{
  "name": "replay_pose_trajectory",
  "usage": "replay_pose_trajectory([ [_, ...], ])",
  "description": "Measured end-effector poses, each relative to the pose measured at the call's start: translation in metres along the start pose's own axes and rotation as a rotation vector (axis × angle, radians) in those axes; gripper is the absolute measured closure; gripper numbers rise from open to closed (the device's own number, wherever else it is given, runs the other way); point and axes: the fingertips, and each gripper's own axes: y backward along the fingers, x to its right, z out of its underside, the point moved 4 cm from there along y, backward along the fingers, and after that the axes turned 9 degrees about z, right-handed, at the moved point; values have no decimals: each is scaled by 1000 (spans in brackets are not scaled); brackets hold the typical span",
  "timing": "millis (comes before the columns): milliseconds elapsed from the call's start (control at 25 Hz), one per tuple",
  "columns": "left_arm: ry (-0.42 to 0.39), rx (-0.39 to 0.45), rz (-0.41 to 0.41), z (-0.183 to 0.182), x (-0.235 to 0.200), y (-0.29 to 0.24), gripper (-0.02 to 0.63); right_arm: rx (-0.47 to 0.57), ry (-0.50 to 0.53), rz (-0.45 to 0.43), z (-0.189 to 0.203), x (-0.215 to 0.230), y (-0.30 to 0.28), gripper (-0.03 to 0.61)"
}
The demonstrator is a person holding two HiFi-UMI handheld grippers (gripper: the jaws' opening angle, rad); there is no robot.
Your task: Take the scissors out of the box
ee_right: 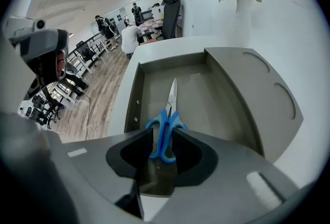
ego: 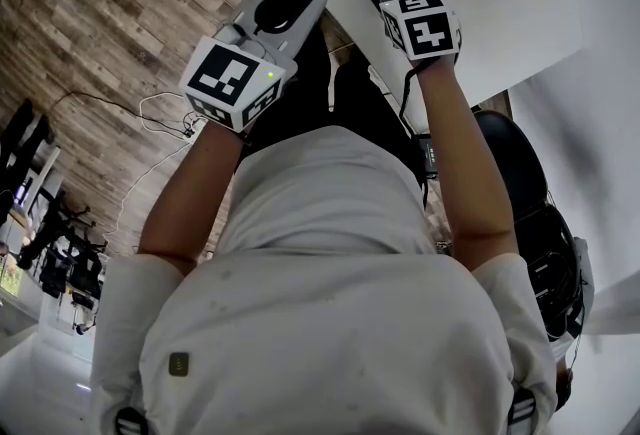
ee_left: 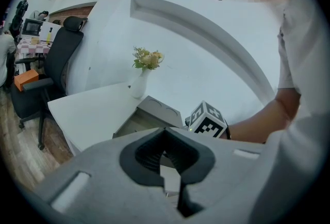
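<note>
Open box [ee_right: 206, 109]; scissors [ee_right: 167, 120] lay inside. R gripper [ee_right: 163, 148] was clamped on blue handles; L gripper [ee_left: 166, 158] closed, empty, off to side. Risk: grip at handle end only, so blades could swing or slip on lifting.

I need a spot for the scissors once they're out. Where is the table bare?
Bare table lies between the box, the vase and the table's edge. It is crowded inside the box, where the right gripper holds the scissors.
</note>
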Motion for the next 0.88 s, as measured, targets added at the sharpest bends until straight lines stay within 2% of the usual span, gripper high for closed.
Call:
replay_pose_trajectory([
  [240, 14, 2, 1, 4, -2, 3, 612, -53, 29, 45, 1, -1, -7, 446],
  [440, 26, 4, 3, 10, -4, 6, 612, -54, 66, 75, -1, -3, -10, 449],
  [880, 26, 7, -1, 14, 2, 11, 612, -20, 147, 75, -1, -4, -8, 482],
])
